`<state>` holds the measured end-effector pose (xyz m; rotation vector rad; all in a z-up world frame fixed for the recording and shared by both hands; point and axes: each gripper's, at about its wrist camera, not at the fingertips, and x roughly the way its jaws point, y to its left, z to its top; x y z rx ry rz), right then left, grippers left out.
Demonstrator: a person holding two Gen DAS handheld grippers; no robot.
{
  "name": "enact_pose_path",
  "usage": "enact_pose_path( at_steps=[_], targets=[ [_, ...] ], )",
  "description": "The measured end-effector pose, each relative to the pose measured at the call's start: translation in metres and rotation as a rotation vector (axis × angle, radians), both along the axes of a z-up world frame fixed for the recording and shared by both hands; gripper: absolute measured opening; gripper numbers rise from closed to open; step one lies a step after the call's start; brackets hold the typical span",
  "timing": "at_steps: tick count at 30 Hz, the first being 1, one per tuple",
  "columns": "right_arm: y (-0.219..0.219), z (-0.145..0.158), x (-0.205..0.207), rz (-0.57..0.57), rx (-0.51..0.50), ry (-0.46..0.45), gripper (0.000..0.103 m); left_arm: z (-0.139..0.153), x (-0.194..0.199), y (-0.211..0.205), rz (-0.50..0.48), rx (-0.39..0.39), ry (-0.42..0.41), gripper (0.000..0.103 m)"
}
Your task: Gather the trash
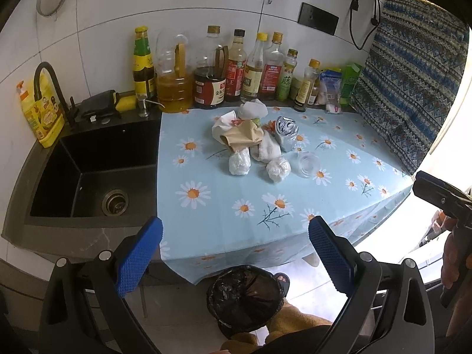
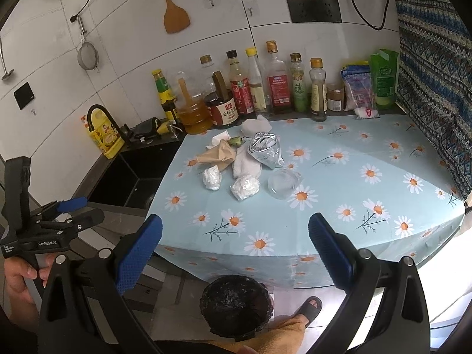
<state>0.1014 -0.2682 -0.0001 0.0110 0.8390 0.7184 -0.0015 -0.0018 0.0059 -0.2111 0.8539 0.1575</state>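
Note:
A pile of trash lies on the daisy tablecloth: a brown paper bag, a silver foil pouch, a white crumpled wad, a second wad, white tissue and a clear plastic cup. The right wrist view shows the same bag, pouch, wads and cup. A black-lined bin stands on the floor below the table edge. My left gripper and right gripper are open and empty, held short of the table, above the bin.
A black sink lies left of the table. Several sauce and oil bottles line the back wall. A patterned cloth hangs at the right. My sandalled foot is beside the bin.

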Motion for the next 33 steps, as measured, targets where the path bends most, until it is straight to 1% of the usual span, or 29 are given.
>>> enact_pose_path(
  at_steps=[22, 33],
  targets=[
    [0.0045, 0.0012, 0.0017, -0.001, 0.007, 0.014, 0.098, 0.0028, 0.0031, -0.0023, -0.009, 0.001, -0.004, 0.096],
    [0.0034, -0.0014, 0.0022, -0.022, 0.004, 0.017, 0.098, 0.0006, 0.0051, 0.0002, -0.024, -0.007, -0.011, 0.096]
  ],
)
